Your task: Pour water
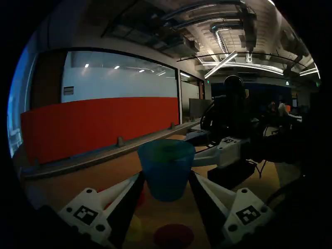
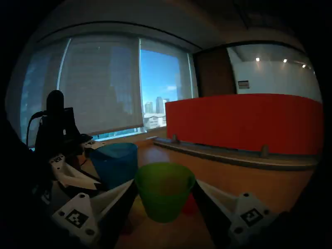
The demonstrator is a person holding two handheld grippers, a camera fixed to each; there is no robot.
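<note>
Left tongs are clenched on the upright blue cup. Right tongs grasp the upright green cup, and both cups sit just beside each other over the wooden table. Beyond them stand a red partition and a window with a lowered blind. The interior of each cup is too dim to tell whether it holds water.

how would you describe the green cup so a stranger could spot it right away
Find the long red partition behind the wooden table. In front of it the right gripper holds the green cup between its two fingers. A blue cup of like shape is just to its left in the right gripper view; colour alone sets them apart.
</note>
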